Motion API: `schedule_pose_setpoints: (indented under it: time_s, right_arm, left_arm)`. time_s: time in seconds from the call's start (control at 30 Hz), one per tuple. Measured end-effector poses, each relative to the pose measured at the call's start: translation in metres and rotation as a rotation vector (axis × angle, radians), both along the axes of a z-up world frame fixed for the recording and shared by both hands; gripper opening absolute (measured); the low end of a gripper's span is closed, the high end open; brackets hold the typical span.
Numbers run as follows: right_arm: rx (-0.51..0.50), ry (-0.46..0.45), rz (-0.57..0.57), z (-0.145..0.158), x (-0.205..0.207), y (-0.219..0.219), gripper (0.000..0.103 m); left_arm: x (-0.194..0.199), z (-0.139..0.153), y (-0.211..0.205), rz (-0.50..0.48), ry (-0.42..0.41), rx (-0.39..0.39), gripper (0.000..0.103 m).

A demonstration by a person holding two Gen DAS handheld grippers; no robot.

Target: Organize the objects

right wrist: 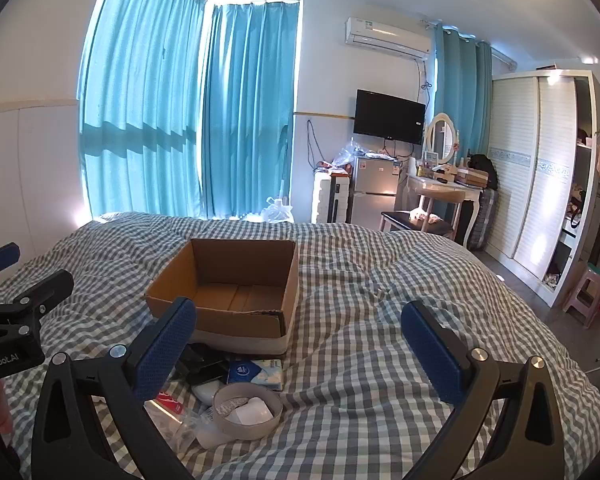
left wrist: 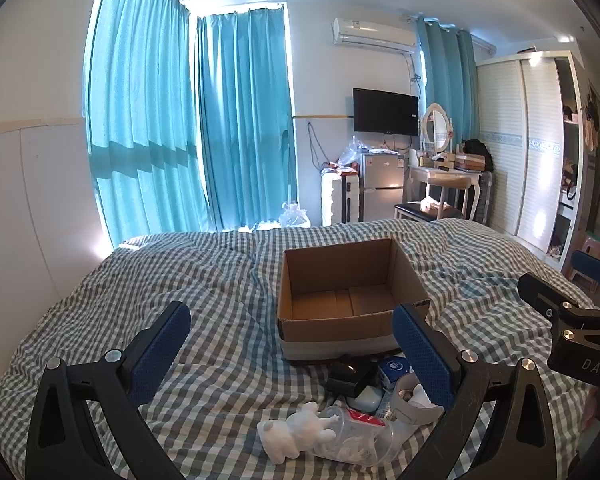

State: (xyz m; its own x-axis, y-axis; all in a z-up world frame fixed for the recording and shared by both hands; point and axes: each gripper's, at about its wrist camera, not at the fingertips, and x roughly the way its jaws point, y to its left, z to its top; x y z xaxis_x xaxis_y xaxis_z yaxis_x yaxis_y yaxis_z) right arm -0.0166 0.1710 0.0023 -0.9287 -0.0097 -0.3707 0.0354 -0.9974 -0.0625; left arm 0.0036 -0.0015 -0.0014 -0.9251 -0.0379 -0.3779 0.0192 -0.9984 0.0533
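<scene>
Brown cardboard box [left wrist: 352, 292] open-topped, empty, small items [left wrist: 364, 400] piled beside

A lived-in home bedroom: a bed with a checked quilt [left wrist: 180, 280] fills the lower half of the frame. At centre right stand a wall TV [left wrist: 385, 112], a small fridge [left wrist: 382, 184], a dressing table with an oval mirror [left wrist: 436, 124] and a sliding wardrobe [left wrist: 520, 140]; teal curtains [left wrist: 172, 120] hang upper left.

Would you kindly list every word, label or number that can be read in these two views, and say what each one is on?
"DAS": on the black body of the right gripper, seen at the edge of the left wrist view.
"enRobot.AI", its start cut off: on the left gripper, in the right wrist view.
Blue packet, red-labelled item, air conditioner sticker and fridge stickers: print too small or blurred to read.
</scene>
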Motion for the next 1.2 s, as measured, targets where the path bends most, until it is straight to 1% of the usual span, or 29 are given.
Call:
schedule_pose_setpoints:
  time_s: [0.33, 0.63, 0.93, 0.97, 1.2]
  right_arm:
    - [-0.003, 0.005, 0.0, -0.0021, -0.0002, -0.0001, 0.103]
    - [0.001, -0.009, -0.004, -0.0046, -0.0025, -0.0009, 0.103]
    - [0.005, -0.003, 0.0, -0.0009, -0.0014, -0.0014, 0.103]
    - [0.006, -0.001, -0.002, -0.0007, -0.0013, -0.0014, 0.103]
    - [0.006, 0.001, -0.006, 0.0009, -0.0012, -0.0007, 0.103]
  left_arm:
    - [-0.0006, -0.0009, 0.0002, 0.002, -0.005, -0.001, 0.103]
    - [-0.0017, -0.0008, -0.0005, 0.002, -0.01, 0.006, 0.103]
    - [-0.0022, -0.001, -0.0004, 0.001, -0.015, 0.006, 0.103]
    - [-0.0023, -0.001, -0.0003, -0.018, -0.015, 0.006, 0.103]
    - [-0.0025, -0.001, -0.0002, -0.018, -0.016, 0.004, 0.103]
